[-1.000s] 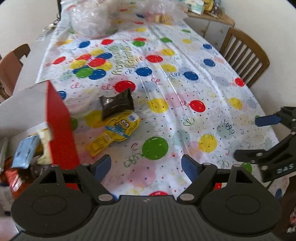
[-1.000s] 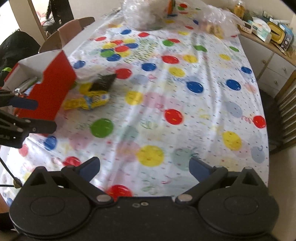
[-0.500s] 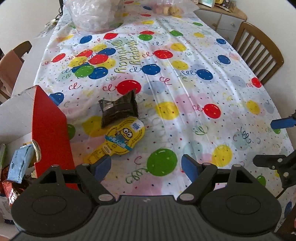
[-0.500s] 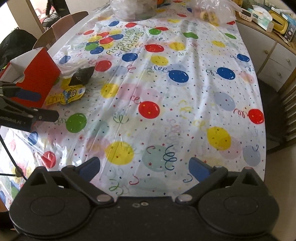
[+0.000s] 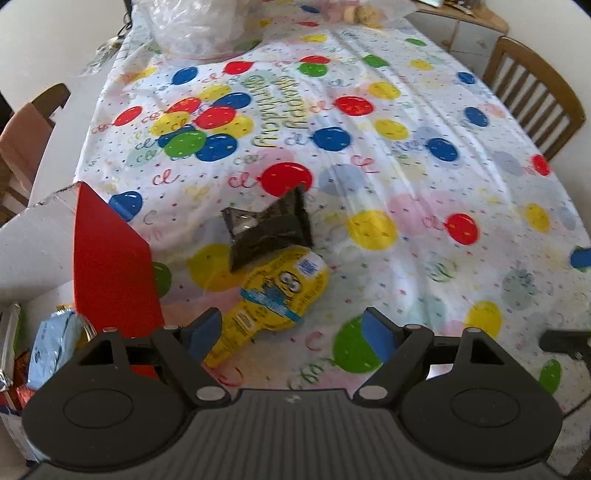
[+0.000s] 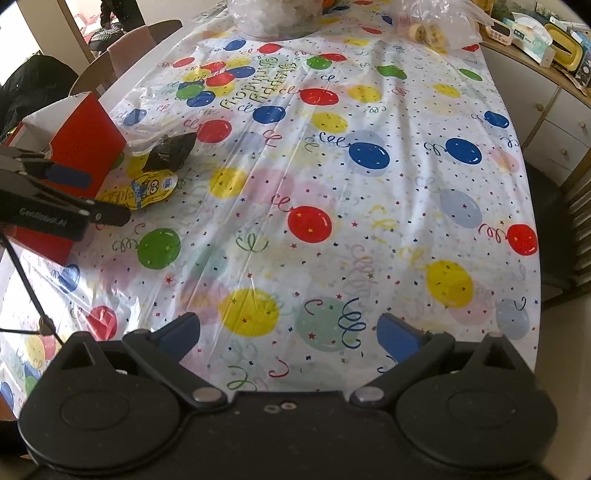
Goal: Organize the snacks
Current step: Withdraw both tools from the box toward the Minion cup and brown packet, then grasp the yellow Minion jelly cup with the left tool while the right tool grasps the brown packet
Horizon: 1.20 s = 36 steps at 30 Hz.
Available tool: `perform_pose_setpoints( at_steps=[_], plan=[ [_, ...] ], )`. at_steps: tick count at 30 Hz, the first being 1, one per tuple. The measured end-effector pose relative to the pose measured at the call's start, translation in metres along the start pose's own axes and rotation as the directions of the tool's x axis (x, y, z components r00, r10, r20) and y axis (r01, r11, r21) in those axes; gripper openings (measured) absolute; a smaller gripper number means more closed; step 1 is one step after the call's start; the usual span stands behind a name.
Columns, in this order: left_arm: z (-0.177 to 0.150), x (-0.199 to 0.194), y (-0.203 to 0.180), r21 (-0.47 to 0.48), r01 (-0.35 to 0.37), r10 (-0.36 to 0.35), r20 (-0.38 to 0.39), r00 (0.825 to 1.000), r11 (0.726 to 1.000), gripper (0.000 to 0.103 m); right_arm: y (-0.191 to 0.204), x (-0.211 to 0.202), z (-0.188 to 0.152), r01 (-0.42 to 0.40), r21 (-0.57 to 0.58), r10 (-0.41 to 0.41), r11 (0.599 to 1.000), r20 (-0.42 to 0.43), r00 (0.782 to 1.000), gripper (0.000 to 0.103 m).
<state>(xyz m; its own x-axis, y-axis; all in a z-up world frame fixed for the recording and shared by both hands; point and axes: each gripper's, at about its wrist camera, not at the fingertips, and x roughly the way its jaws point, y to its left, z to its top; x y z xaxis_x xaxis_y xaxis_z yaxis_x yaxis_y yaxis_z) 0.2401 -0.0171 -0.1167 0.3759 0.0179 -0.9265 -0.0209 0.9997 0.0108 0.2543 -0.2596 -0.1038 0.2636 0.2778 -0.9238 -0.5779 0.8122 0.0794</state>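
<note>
A yellow cartoon snack pack (image 5: pixel 277 295) (image 6: pixel 147 188) lies on the balloon-print tablecloth (image 5: pixel 406 206), with a black snack packet (image 5: pixel 267 225) (image 6: pixel 171 151) touching its far end. Left of them stands a red cardboard box (image 5: pixel 110 266) (image 6: pixel 85 144) that holds several wrapped snacks (image 5: pixel 51 343). My left gripper (image 5: pixel 291 332) hangs open just above the yellow pack's near end, nothing between its blue pads. My right gripper (image 6: pixel 290 334) is open over bare cloth, far to the right of the snacks. From the right wrist view the left gripper (image 6: pixel 70 195) sits beside the box.
Clear plastic bags (image 5: pixel 199 29) (image 6: pixel 273 14) sit at the table's far end. Wooden chairs (image 5: pixel 535 92) (image 6: pixel 122 55) flank the table on both sides. A sideboard (image 6: pixel 535 74) with clutter runs along the right. A cable (image 6: pixel 26 280) trails by the left edge.
The left gripper has moved forward and down toward the yellow pack, which now looks larger and nearer its fingers. The right gripper also sank toward the cloth. Both stayed open.
</note>
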Motion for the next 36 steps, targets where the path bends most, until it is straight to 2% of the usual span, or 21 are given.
perform_pose_setpoints(
  at_steps=[11,19,23,25,29,31,32,36],
  plan=[
    [0.026,0.036,0.021,-0.047,-0.010,0.007,-0.069,0.998,0.999,0.083,-0.006,0.012,0.013,-0.016,0.002,0.016,1.000,-0.011,1.000,0.103],
    [0.028,0.055,0.026,-0.042,0.013,-0.019,-0.135,0.991,0.999,0.083,-0.015,0.019,0.024,-0.036,0.010,0.036,0.999,-0.001,0.999,0.102],
    [0.025,0.059,0.024,-0.051,0.051,-0.058,-0.152,0.987,0.997,0.083,-0.021,0.023,0.027,-0.042,0.021,0.042,0.999,-0.002,0.999,0.102],
    [0.021,0.062,0.020,-0.045,0.059,-0.066,-0.172,0.983,0.997,0.080,-0.023,0.025,0.027,-0.045,0.025,0.045,0.999,-0.006,0.999,0.102],
    [0.010,0.058,0.008,0.016,0.039,-0.037,-0.149,0.988,0.999,0.074,-0.025,0.028,0.027,-0.053,0.028,0.054,0.998,-0.010,0.999,0.102],
    [0.009,0.053,0.007,0.010,0.033,-0.031,-0.132,0.991,0.999,0.056,-0.025,0.029,0.027,-0.056,0.027,0.057,0.998,-0.012,0.998,0.102],
    [0.008,0.052,0.006,0.008,0.031,-0.030,-0.124,0.992,0.999,0.051,-0.025,0.030,0.027,-0.057,0.026,0.057,0.998,-0.013,0.998,0.102],
    [0.006,0.049,0.002,-0.005,0.017,-0.018,-0.104,0.994,1.000,0.050,-0.026,0.034,0.029,-0.056,0.024,0.057,0.998,-0.019,0.998,0.102]
  ],
)
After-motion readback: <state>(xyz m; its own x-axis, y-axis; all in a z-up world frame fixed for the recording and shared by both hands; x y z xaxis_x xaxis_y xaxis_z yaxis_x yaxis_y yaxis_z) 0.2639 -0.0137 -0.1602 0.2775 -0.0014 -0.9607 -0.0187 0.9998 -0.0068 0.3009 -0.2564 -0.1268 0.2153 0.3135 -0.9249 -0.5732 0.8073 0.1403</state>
